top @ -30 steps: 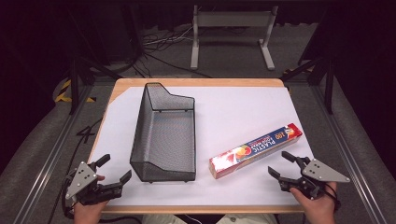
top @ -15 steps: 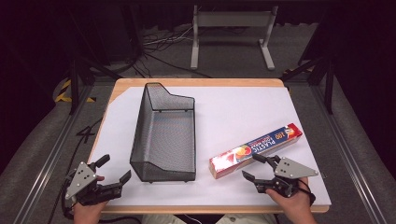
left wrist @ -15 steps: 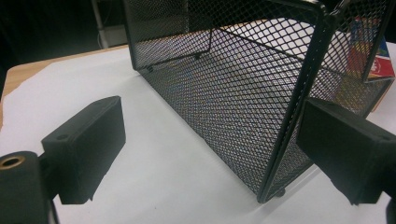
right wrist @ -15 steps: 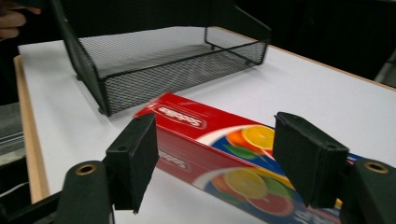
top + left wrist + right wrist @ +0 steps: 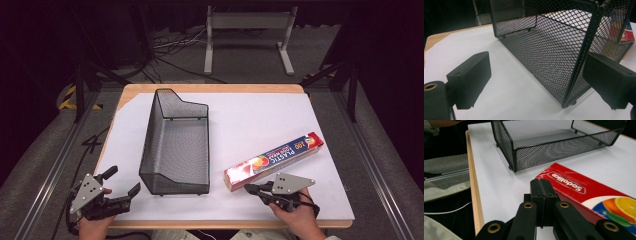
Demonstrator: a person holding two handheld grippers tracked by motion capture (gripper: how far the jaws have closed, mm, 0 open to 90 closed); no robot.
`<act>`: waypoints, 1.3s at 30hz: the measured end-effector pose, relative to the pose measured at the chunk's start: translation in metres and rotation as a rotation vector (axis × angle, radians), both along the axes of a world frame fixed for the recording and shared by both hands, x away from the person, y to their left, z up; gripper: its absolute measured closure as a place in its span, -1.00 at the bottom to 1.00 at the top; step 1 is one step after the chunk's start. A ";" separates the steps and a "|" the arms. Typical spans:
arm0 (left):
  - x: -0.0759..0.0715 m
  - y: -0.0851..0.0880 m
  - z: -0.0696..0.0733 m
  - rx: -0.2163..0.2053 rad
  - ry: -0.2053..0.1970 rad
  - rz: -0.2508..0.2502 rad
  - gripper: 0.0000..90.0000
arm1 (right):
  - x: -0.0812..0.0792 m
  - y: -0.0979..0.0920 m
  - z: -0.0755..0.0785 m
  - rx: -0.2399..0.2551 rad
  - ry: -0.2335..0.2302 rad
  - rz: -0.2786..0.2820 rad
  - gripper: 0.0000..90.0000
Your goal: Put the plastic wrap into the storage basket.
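Low at the frame's bottom, my right gripper [image 5: 248, 188] is pressing its jaws together, empty, beside the red box [image 5: 272, 161]; my left gripper [image 5: 124, 184] is spreading wide by the mesh basket [image 5: 175, 145].

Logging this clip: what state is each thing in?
Black wire-mesh basket: upright, empty.
Red plastic-wrap box: flat on the white table cover, closed.
Left gripper: open, beside the basket's corner.
Right gripper: just closed, empty, at the box's near end.

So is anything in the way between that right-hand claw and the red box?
Nothing visible. The right gripper sits beside the near end of the red box, its fingers shut together with nothing between them. Bare white table separates the box from the mesh basket.
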State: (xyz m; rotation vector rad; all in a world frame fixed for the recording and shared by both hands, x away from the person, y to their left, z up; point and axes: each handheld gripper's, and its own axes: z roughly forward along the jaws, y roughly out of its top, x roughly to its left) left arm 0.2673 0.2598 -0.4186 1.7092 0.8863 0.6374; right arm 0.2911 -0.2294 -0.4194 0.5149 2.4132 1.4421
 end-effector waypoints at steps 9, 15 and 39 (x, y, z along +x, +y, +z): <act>0.000 0.001 0.000 -0.004 0.000 0.003 -0.79 | 0.008 0.022 -0.007 -0.086 0.055 0.044 1.00; 0.000 0.001 -0.001 0.000 0.003 0.004 -0.79 | 0.014 0.032 -0.015 -0.172 0.103 0.036 1.00; -0.001 0.001 0.000 0.002 -0.001 0.005 -0.79 | 0.062 0.048 -0.012 -0.234 0.165 -0.114 1.00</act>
